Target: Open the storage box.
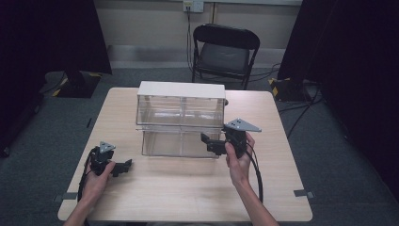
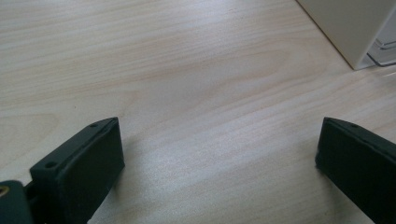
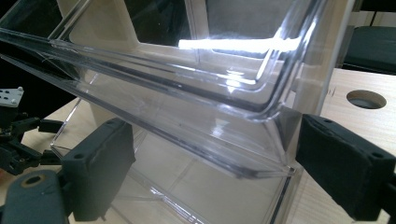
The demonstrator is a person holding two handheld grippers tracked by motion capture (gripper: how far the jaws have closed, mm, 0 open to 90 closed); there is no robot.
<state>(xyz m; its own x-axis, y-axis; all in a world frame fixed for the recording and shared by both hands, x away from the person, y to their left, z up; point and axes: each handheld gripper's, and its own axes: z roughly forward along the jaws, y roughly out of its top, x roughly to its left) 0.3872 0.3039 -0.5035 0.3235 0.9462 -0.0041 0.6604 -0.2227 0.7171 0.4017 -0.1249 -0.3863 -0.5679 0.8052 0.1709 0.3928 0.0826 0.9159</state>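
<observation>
One clear two-tier drawer cabinet (image 1: 181, 123) stands mid-desk (image 1: 188, 188), a lone folding chair (image 1: 225, 52) beyond the far edge; the right gripper (image 1: 212, 143) sits at its lower right drawer (image 3: 196, 135), jaws spread around the corner, while the left gripper (image 1: 123, 166) rests with jaws wide on bare wood.
</observation>
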